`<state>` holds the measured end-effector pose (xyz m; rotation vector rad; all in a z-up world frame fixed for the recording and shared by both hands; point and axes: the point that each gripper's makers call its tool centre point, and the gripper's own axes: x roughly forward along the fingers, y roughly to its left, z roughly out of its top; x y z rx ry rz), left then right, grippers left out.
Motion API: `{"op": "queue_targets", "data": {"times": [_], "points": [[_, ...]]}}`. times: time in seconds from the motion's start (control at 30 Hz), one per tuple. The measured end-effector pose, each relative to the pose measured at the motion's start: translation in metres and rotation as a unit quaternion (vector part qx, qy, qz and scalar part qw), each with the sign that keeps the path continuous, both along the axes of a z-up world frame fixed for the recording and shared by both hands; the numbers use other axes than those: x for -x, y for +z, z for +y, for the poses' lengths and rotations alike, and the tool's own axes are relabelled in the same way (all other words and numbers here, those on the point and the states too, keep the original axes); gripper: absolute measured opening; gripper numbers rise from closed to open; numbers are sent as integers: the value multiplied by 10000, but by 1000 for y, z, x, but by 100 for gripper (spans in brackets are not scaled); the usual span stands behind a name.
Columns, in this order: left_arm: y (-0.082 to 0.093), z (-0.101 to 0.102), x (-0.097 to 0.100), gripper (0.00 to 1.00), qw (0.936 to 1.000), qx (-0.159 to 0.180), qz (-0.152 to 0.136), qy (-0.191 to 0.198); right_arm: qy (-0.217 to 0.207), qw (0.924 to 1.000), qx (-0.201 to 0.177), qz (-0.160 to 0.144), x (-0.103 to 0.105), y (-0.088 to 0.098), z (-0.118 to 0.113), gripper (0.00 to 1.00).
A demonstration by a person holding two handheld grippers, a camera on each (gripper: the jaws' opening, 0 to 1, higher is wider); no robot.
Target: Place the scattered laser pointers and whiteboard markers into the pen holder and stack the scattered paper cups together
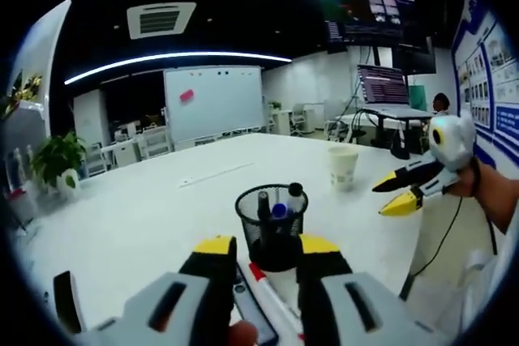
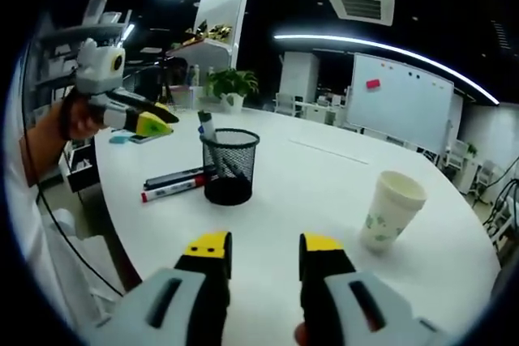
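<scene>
Right now both my claws are empty and spread. My left gripper (image 1: 259, 258) hangs low over the near edge of the white table (image 1: 146, 208), jaws apart, with the black mesh pen holder (image 1: 272, 224) just beyond its tips. My right gripper (image 2: 261, 250) is also parted, holding nothing, aimed at the open table between the pen holder (image 2: 229, 166) and the paper cup (image 2: 392, 210).

Two things are left to put away, as I judge it: a red-capped whiteboard marker (image 1: 272, 297) and a dark pen-shaped item (image 1: 251, 309) beside it (a laser pointer, probably, though I can't be sure). They lie side by side on the table, between my left jaws, touching or nearly touching each other, their far ends right at the holder's foot. In the right gripper view the same pair (image 2: 177, 184) shows beside the holder, on its side toward my left hand. The holder already has a few markers standing in it, one with a blue cap (image 1: 280, 210).

To do this well, I'd take one at a time with the left claw. Since they lie so close, I should come down across the red-capped one near its middle, so the jaws don't catch its neighbour. Then lift, tip it upright, and release only once its end is inside the rim. The mesh holder looks light, so I shouldn't bump it.

I see just one cup, upright, well apart from the holder.
</scene>
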<state>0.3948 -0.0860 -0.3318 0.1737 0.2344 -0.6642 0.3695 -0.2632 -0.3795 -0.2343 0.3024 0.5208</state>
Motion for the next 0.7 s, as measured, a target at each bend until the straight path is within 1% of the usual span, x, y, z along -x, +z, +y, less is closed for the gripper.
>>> {"op": "queue_targets", "data": {"times": [0.27,0.57,0.7], "points": [[-14,-1,7,30,9999,-61,128,-3,29,10000,29,6,1,0,1,34],[-27,7,8,30,9996,-154,245,21,33,10000,37,41,0,-3,2,34],[-34,6,9,30,9993,-172,341,-5,21,10000,35,48,0,-3,2,34]]}}
